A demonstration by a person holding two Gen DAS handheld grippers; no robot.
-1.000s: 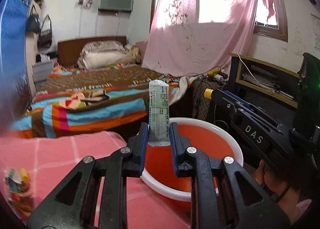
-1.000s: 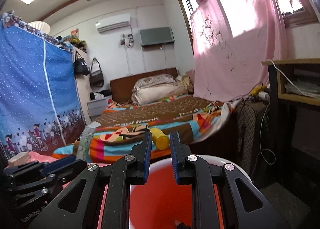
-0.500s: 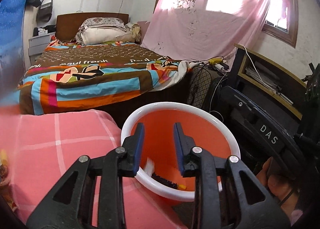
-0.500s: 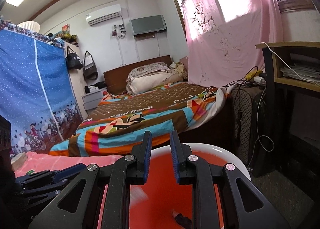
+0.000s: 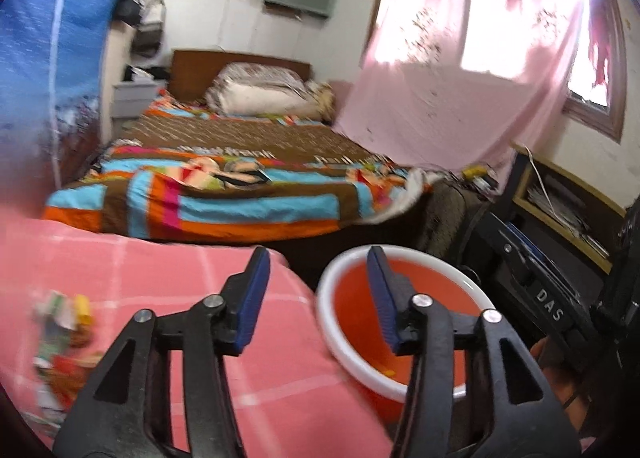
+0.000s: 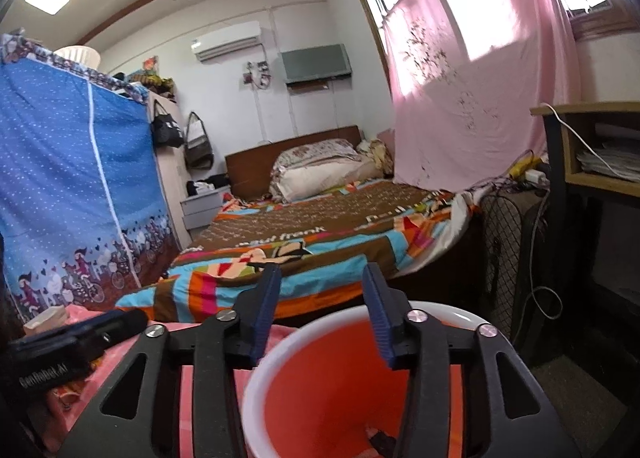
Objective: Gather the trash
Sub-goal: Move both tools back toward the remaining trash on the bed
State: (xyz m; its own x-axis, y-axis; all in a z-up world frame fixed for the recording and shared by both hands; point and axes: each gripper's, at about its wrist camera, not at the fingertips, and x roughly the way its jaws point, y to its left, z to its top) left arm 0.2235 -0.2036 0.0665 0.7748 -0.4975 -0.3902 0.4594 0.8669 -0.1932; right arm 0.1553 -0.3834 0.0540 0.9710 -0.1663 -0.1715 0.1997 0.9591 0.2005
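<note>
An orange basin with a white rim (image 5: 404,254) stands beside the pink checked cloth (image 5: 160,270). My left gripper (image 5: 318,258) is open and empty, above the cloth's edge and the basin's left rim. Blurred colourful wrappers (image 5: 64,322) lie on the cloth at the far left. My right gripper (image 6: 320,276) is open and empty above the basin (image 6: 280,354). A dark scrap (image 6: 380,440) lies on the basin's floor. The left gripper's body (image 6: 72,342) shows at the left of the right wrist view.
A bed with a striped quilt (image 5: 240,194) lies beyond the cloth. A desk with papers and cables (image 6: 592,162) stands at the right, a wire-fronted fan (image 6: 508,254) below it. A blue fabric wardrobe (image 6: 72,186) stands at the left.
The left gripper dropped the green-white tube and the right gripper dropped the yellow piece, into the basin. Both then opened wider. The left gripper swung left toward the cloth.
</note>
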